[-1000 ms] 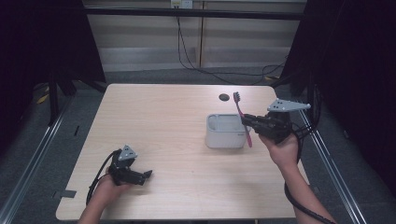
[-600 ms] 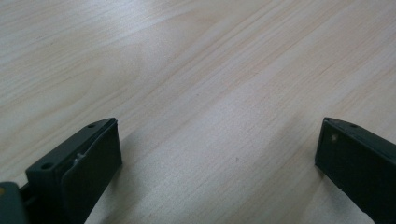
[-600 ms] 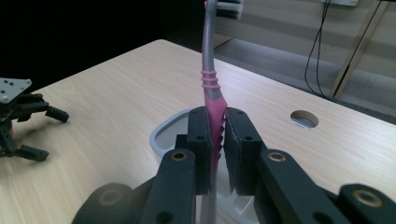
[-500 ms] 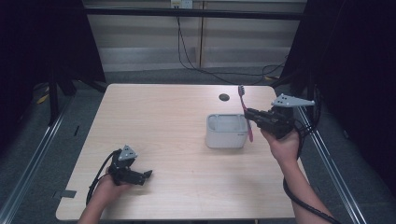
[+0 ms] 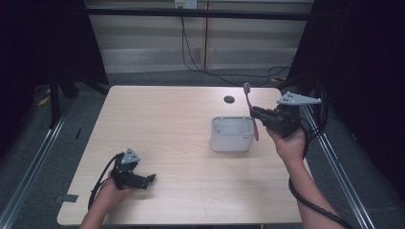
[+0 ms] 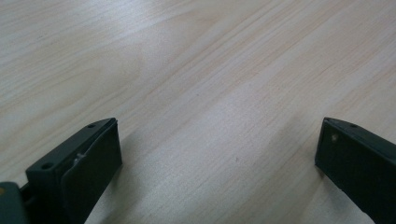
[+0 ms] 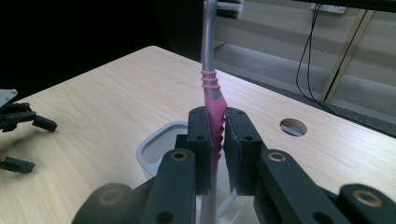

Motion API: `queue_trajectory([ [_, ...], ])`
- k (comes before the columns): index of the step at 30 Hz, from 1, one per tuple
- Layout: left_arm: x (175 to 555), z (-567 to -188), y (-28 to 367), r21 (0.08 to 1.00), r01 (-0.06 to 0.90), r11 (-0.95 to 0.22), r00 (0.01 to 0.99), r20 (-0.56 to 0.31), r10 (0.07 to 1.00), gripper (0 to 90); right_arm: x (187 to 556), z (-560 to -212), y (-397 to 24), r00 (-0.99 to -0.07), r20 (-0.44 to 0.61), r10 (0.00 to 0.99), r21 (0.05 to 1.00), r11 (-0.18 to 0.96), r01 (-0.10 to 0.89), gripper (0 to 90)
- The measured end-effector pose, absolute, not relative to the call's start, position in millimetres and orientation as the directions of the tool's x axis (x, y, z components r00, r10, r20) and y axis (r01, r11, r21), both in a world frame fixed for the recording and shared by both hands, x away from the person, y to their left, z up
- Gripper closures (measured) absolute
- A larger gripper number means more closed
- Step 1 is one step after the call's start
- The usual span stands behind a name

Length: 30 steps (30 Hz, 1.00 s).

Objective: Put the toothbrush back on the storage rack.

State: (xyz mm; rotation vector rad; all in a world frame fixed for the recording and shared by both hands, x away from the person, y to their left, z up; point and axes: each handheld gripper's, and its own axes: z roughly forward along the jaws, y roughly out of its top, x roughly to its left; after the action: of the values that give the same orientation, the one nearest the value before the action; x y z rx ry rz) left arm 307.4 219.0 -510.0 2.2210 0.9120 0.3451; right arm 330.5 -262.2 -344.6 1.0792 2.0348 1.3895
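Items as I see them from my station. Toothbrush [image 5: 250, 110]: pink handle with a grey neck, bristle head up, standing near upright and leaning a little; clamped at its ribbed grip in my right gripper [image 5: 256, 114], jaws pressed on both sides of the handle as the right gripper view shows [image 7: 214, 122]. It hangs just beside the holder's right edge, lower end level with the rim. Holder [image 5: 232, 134]: pale grey, rectangular, open-topped, standing on the worktop [image 5: 172, 124] right of centre. Round hole [image 5: 229, 99]: dark, set in the worktop just behind the holder. Left gripper [image 5: 143, 180]: well apart from the holder, toward the near left corner, resting low on the wood, jaws spread with bare worktop between them.
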Motion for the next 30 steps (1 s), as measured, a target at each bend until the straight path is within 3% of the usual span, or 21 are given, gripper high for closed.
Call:
queue_trajectory([
  [30,307.4,-510.0,218.9,0.695,0.511,-0.506,0.716,-0.018,0.698,0.0,347.8,-342.0,-257.8,-0.558,0.056,0.828,0.931,0.159,0.329,81.7],
])
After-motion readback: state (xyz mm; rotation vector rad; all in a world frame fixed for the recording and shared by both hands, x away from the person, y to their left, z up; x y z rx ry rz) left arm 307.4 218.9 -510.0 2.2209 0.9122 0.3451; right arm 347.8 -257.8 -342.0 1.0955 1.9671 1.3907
